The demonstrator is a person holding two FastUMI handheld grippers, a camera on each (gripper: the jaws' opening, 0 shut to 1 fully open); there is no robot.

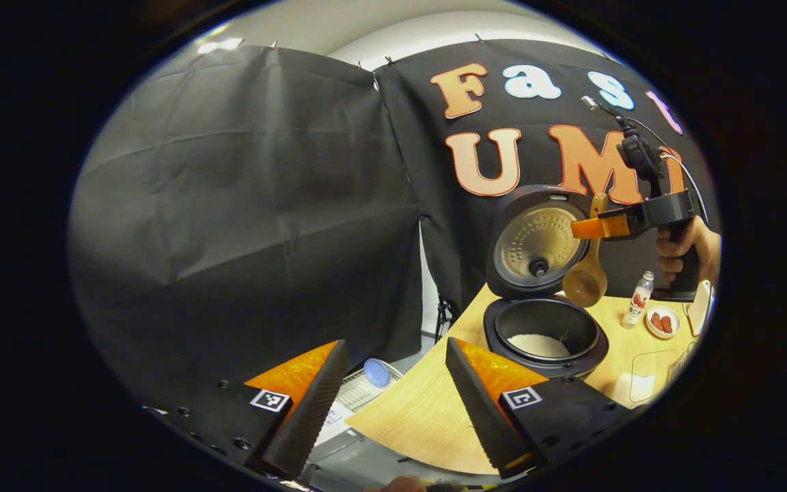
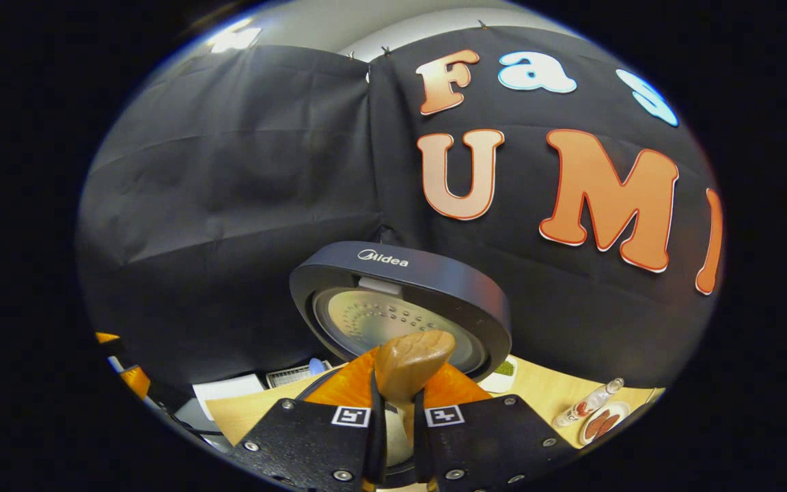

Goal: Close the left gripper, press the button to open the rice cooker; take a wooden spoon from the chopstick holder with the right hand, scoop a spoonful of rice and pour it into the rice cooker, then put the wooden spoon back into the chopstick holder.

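spoon hangs over the open cooker, rice already in the pot

the right gripper (image 1: 588,227) has its fingers clamped on the one wooden spoon (image 1: 588,273), handle up, bowl down, just above the single cooker (image 1: 544,335) on the table (image 1: 421,410). the left gripper (image 1: 393,403) sits nearer, left of the cooker, fingers apart and empty. the holder's direction can't be told.

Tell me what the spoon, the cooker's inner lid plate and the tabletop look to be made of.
Wooden spoon: smooth brown wood, faint grain.
Inner lid plate: probably brushed metal, dull sheen with rows of dimples.
Tabletop: pale wood-look surface with fine straight lines; laminate or real wood, can't tell.
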